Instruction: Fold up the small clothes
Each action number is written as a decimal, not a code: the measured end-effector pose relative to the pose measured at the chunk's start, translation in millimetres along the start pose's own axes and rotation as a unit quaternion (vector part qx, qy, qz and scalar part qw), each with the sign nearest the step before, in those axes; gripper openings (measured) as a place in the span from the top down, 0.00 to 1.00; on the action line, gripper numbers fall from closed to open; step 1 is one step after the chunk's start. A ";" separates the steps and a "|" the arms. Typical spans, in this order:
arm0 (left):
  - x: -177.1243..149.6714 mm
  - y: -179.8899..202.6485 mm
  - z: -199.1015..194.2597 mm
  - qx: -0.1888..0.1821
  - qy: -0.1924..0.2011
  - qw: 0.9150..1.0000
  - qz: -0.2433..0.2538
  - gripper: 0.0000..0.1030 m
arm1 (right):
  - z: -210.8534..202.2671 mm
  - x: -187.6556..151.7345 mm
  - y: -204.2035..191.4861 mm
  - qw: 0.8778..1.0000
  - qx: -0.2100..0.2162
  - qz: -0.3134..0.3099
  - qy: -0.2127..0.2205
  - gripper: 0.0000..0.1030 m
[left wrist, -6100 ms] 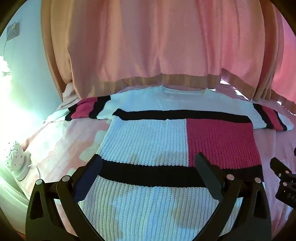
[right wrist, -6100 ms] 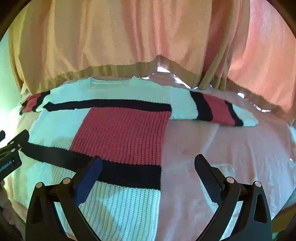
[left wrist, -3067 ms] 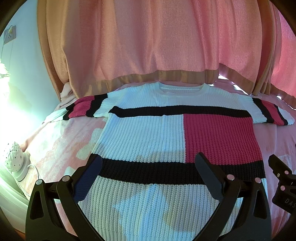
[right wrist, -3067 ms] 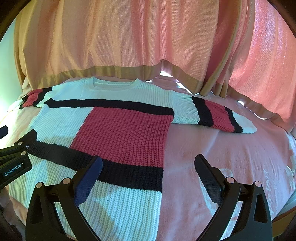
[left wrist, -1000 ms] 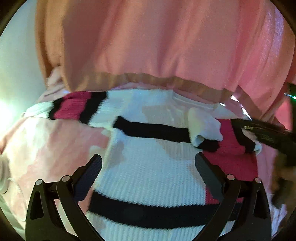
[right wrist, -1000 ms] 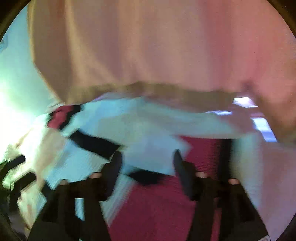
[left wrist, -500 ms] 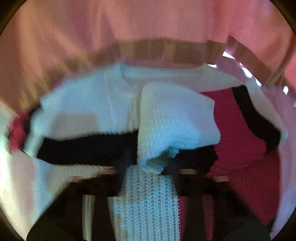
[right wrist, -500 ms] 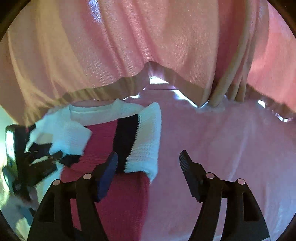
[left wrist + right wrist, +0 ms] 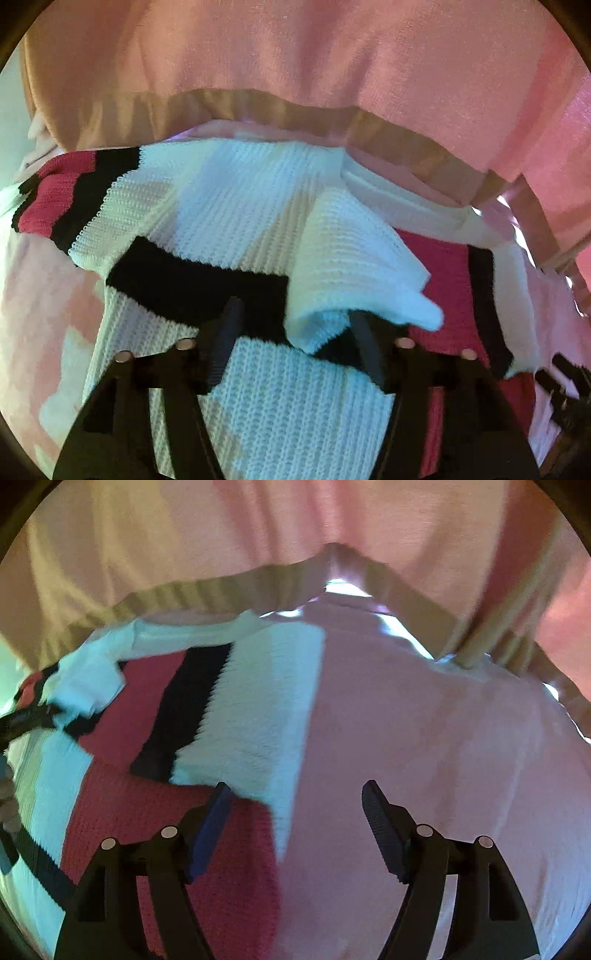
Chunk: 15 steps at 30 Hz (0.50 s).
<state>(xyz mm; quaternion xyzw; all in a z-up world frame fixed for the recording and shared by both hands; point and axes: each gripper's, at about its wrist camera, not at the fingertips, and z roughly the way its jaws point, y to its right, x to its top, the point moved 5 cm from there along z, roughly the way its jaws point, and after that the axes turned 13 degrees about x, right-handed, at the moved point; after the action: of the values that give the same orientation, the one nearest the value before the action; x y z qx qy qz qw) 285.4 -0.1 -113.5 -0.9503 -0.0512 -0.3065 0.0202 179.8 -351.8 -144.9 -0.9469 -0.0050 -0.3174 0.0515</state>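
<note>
Knit sweater [image 9: 229, 229] on pink bedspread [image 9: 424, 738] — right sleeve [image 9: 354, 266] folded inward. Left gripper [image 9: 295, 332] just reopened, straddling cuff, unclamped; right gripper [image 9: 295, 812] spread, empty. Flatten sleeve squarely before mirroring left sleeve [image 9: 74, 192].

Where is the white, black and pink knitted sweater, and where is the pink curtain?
white, black and pink knitted sweater [image 9: 236, 206], left wrist view, white chest
pink curtain [image 9: 332, 55], left wrist view, upper folds

Sweater [image 9: 236, 206] showing white ribbed knit with black bands and crimson blocks, bedsheet [image 9: 424, 738] glowing pale pink, curtain [image 9: 332, 55] hanging salmon pink with tan hem
</note>
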 end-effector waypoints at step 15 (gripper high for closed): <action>5.7 -80.2 22.2 0.026 -0.020 0.990 -0.136 0.82 | 26.1 -3.4 47.9 0.993 0.004 0.120 0.002 0.82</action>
<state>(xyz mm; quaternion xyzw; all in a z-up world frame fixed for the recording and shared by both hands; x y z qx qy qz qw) 294.1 81.6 -127.6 -0.9396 -0.1886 -0.2857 0.0014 194.8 -396.7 -172.2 -0.9398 0.1073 -0.3109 0.0929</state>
